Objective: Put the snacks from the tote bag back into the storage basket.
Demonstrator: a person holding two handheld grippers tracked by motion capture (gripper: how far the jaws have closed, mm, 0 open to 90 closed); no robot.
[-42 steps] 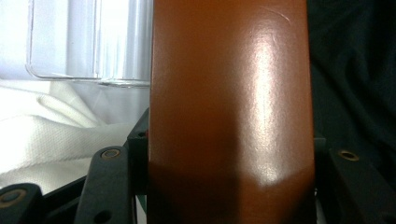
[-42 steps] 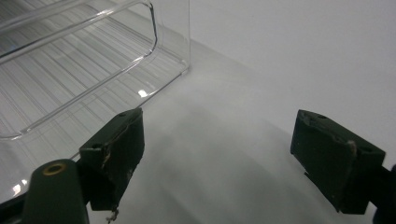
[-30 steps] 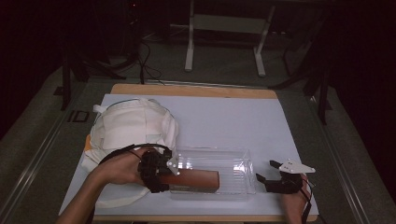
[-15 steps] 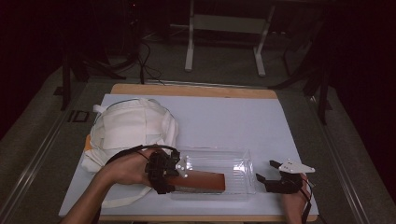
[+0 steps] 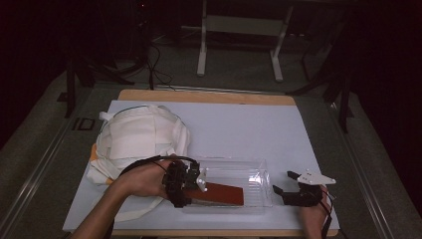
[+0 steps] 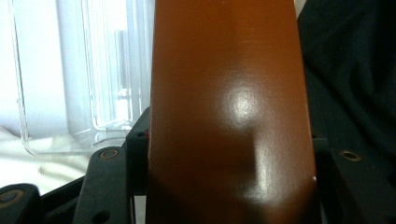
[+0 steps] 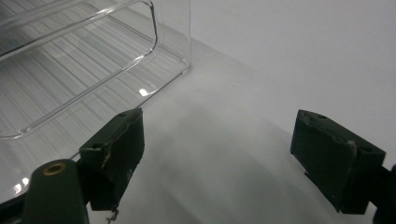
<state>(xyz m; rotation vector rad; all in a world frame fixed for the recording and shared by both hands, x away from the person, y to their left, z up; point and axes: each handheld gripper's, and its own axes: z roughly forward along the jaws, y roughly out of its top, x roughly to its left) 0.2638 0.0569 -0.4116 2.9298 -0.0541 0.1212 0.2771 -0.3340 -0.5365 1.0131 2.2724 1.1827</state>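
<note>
At the bottom of the high view, the left gripper (image 5: 191, 183) is pinching one flat, glossy reddish-brown rectangular slab (image 5: 221, 193) between its jaws, and the slab is lying lengthwise inside the one clear plastic rectangular tray (image 5: 259, 172) at lower centre. In the left gripper view the slab (image 6: 229, 112) is rising up the middle of the frame, with the tray's clear wall (image 6: 112, 70) at upper left. To my eye the placing is nearly finished: the slab is sitting within the tray, and what is remaining is letting go and drawing the hand away.

At lower right, the right gripper (image 5: 287, 183) is resting on the white surface (image 5: 239, 124) just beside the tray's end, its jaws spread with nothing between them (image 7: 219, 154).

Farther up, at centre left, one cream-coloured cloth bag (image 5: 139, 142) is lying slumped. Two grippers are counted.
</note>
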